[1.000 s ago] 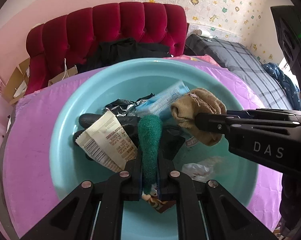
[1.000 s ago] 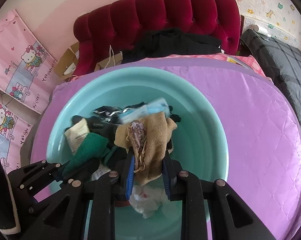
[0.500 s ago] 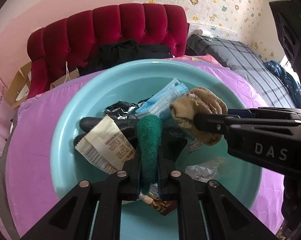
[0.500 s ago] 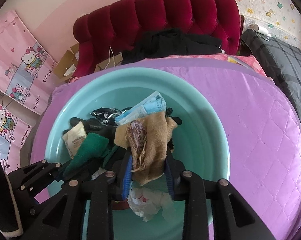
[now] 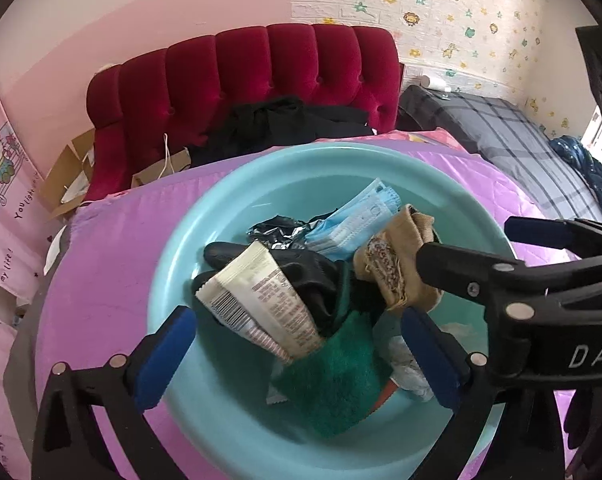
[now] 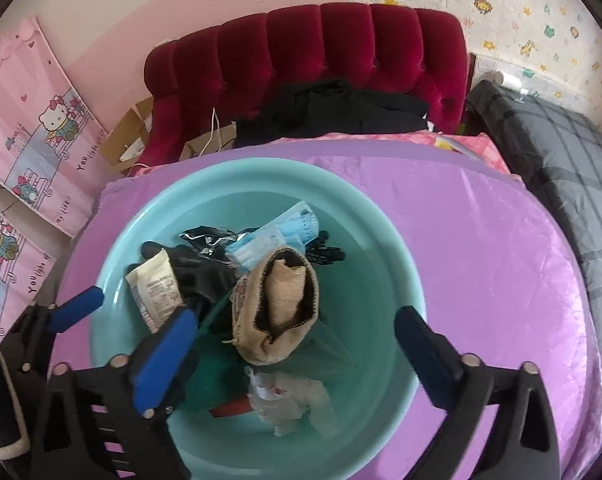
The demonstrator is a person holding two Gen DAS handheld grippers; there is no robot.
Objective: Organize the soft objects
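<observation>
Nearby, red headboard [image 6: 321,60] — black clothes [image 6: 333,116], basin [image 6: 373,248]

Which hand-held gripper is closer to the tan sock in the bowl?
Right. The right hand-held gripper straddles the tan sock, jaws just opened. The left hand-held gripper sits beside it, over the green cloth.

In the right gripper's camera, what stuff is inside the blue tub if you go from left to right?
White sachet → black glove → tan sock, all in the basin, which sits on the purple quilt.
</observation>
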